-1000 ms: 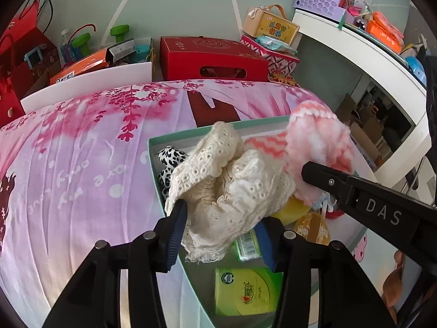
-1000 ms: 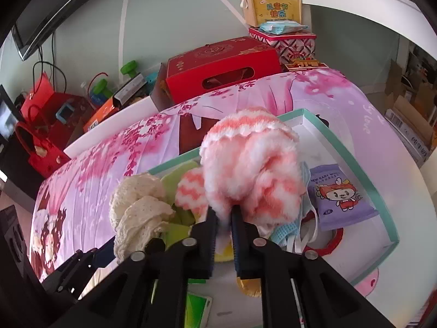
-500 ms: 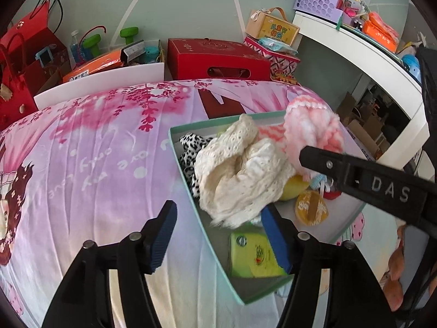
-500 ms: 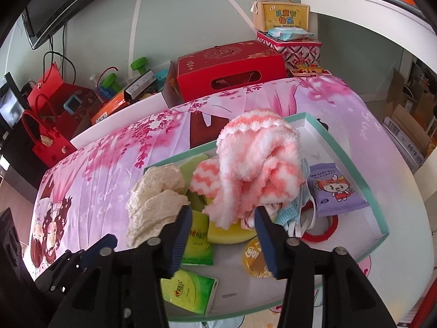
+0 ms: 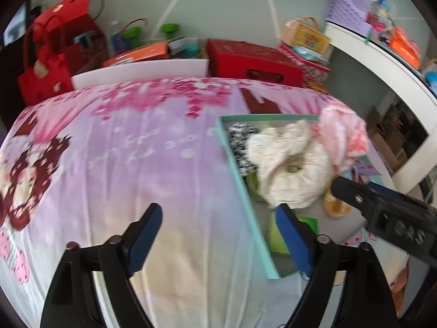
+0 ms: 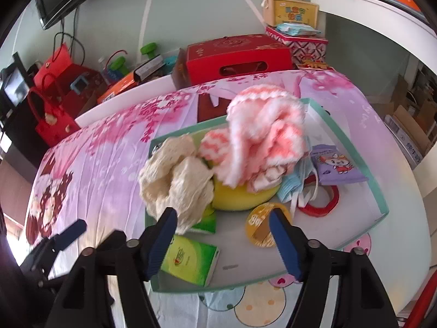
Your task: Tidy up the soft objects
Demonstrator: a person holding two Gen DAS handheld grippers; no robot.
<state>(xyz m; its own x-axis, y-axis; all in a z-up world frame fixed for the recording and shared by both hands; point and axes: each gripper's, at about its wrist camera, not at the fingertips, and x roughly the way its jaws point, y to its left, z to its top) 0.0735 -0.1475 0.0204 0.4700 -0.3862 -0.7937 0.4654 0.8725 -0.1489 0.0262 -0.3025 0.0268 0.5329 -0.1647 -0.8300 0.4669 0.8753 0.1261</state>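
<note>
I see even, soft daylight in both views, with no hard shadows on the bedspread [image 5: 153,158] ahead of my tools. The left wrist view is smeared by motion blur: the printed flowers, the tray's rim [image 5: 240,175] and the cream cloth [image 5: 289,164] beyond my fingers all look soft. The right wrist view is sharper, and the green packet [image 6: 191,259] just ahead reads crisply. Fisheye distortion bends the far shelf [image 6: 382,5], and black vignette rings every corner.
</note>
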